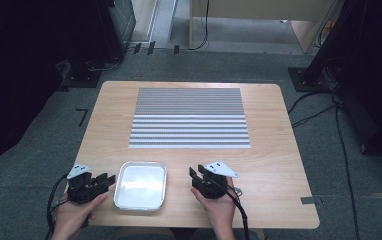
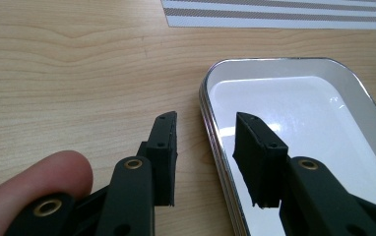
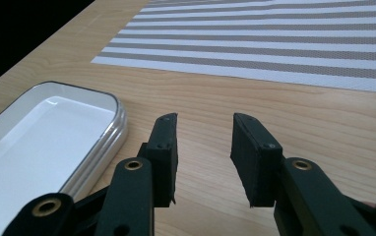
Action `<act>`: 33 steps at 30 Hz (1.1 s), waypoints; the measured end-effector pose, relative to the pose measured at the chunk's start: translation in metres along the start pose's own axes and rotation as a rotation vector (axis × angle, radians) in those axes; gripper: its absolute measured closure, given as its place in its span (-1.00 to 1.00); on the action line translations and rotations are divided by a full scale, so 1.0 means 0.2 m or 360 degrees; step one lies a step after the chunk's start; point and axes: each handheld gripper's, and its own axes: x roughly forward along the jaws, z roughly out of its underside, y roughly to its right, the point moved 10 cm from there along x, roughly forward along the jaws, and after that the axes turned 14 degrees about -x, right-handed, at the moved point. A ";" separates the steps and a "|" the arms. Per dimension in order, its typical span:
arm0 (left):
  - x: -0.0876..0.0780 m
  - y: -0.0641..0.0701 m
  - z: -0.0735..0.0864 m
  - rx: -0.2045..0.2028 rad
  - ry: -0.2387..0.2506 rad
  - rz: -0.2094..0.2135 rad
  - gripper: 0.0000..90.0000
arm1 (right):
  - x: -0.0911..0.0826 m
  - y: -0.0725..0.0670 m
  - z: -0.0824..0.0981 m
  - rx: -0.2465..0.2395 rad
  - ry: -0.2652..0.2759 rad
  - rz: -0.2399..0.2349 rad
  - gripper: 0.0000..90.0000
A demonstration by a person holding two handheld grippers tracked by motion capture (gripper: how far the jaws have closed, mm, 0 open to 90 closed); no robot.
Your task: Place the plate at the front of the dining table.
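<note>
An empty white metal tray lies near the table's front edge, between my two grippers. My left gripper is at the tray's left side. In the left gripper view its jaws stand apart astride the tray's left rim, one over the wood and one over the white inside, with no pad pressing on it. My right gripper sits just right of the tray, open; in the right gripper view only bare wood lies between its jaws, and the tray is off to the left.
A grey and white striped placemat covers the middle and far part of the wooden table. Cables and dark equipment stands are on the floor around the table. A hand holds each gripper at the front edge.
</note>
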 end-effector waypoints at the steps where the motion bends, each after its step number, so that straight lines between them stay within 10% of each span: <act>1: 0.00 0.01 0.00 0.0006 -0.0008 0.0016 0.38 | 0.02 -0.03 0.00 -0.0002 0.0010 -0.0013 0.43; 9: 0.01 0.05 0.03 -0.0015 -0.0056 0.0078 0.38 | 0.07 -0.14 -0.03 0.0118 0.0077 -0.0151 0.54; 33: 0.05 0.08 0.07 0.0056 -0.0145 0.0076 0.66 | 0.19 -0.39 0.04 0.0272 -0.0122 -0.0278 0.87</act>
